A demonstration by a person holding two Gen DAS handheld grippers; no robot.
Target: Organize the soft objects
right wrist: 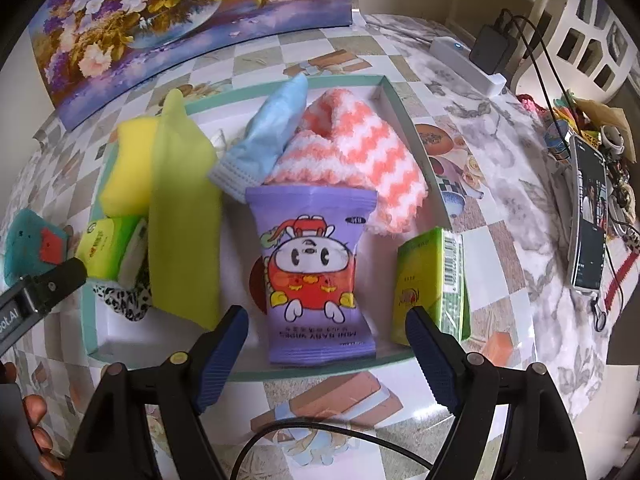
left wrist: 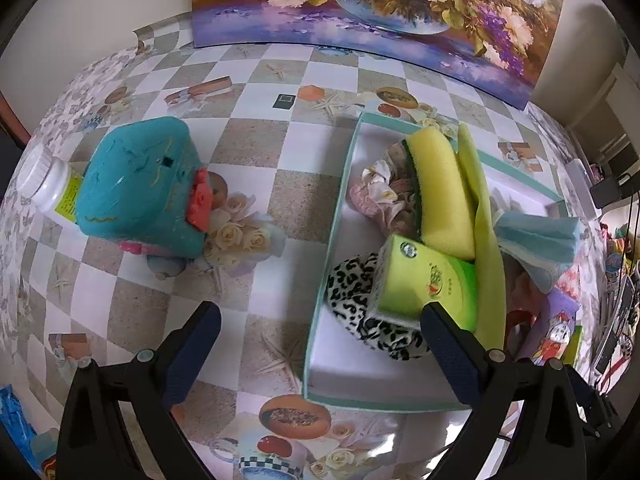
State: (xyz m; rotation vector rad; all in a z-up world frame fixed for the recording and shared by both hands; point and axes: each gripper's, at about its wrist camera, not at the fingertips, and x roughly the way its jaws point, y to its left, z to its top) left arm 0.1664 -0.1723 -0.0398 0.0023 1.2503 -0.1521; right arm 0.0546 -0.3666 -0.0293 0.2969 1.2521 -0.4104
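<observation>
Both pairs of fingers hang released and empty: right gripper (right wrist: 326, 332) over the wipes packet (right wrist: 316, 276) in the tray (right wrist: 416, 152), left gripper (left wrist: 320, 330) facing the teal plush (left wrist: 140, 184) stranded on the desk (left wrist: 248, 152), probably next.

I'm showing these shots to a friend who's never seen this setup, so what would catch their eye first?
Probably the purple wipes packet with its cartoon face, lying in the shallow box just ahead of the open right gripper. Behind it sits a fluffy orange and white cloth, with a yellow sponge further left in the box. Outside the box, a teal plush toy sits alone on the checkered tablecloth.
</observation>
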